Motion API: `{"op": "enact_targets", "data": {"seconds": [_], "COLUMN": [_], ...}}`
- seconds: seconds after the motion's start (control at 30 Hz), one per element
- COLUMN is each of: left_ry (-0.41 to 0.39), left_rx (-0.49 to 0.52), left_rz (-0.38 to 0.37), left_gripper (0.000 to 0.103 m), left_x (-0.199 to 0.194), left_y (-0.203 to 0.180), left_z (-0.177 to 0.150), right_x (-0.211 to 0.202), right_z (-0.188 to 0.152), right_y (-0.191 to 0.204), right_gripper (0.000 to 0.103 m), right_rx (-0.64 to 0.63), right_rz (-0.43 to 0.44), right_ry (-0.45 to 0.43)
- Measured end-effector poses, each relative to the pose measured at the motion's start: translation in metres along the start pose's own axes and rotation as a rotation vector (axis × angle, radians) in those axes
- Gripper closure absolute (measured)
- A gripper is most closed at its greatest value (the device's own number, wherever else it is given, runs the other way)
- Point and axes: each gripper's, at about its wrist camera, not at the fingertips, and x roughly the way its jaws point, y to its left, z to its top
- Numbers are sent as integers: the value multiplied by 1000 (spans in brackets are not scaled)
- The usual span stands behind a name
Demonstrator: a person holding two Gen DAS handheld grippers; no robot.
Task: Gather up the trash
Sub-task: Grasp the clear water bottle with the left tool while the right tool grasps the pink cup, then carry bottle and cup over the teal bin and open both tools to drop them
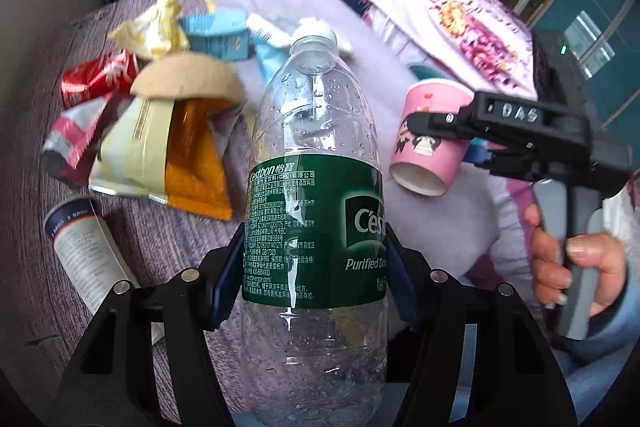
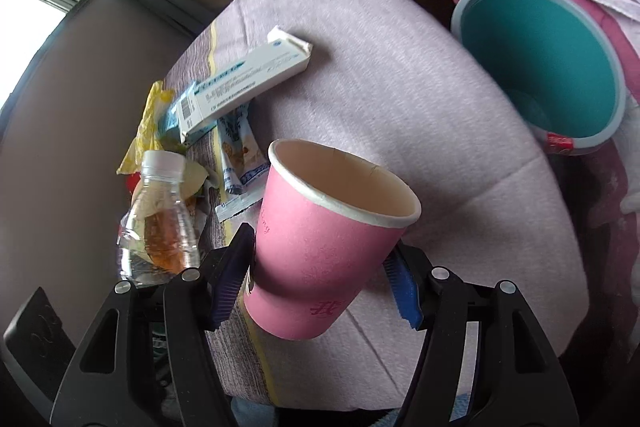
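Glossy clear plastic bottle (image 1: pixel 316 155), matt pink paper cup (image 2: pixel 328 247), soft woven cloth (image 2: pixel 400 87).

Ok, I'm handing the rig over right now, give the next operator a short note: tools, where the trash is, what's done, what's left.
Left tool: shut on the clear water bottle, held upright, off the table.
Right tool: pads on the pink paper cup, lifted and tilted.
Teal bin: beside the table on the right; something red shows at the bottom, hard to tell what.
Done: bottle and cup picked up.
Left: drop both in the bin, then clear the pile on the table: red can, snack wrappers, white medicine box, small white bottle.
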Motion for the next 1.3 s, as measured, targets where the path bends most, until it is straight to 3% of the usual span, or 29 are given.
{"op": "enact_targets", "data": {"seconds": [0.2, 0.43, 0.7, 0.93, 1.1, 1.2, 1.3], "left_ry": [-78, -46, 130, 293, 326, 315, 294], "left_rx": [49, 136, 216, 224, 233, 213, 213], "left_rz": [-3, -75, -138, -167, -150, -144, -131], "left_gripper": [39, 39, 39, 39, 38, 26, 25], "left_x": [-4, 56, 153, 223, 238, 237, 235], "left_y": [-34, -108, -183, -218, -226, -219, -216], "left_z": [44, 112, 153, 167, 167, 167, 168], "right_x": [-53, -104, -109, -106, -105, -100, -96], "right_z": [21, 61, 89, 105, 111, 115, 114], "right_y": [-30, -105, -192, -226, -233, -234, -234], "right_gripper": [42, 42, 42, 42, 42, 42, 42], "right_rx": [11, 102, 228, 257, 259, 254, 254], "right_rz": [-51, -191, -248, -290, -293, -291, -287], "right_ry": [-166, -301, -276, -281, -279, -270, -262]}}
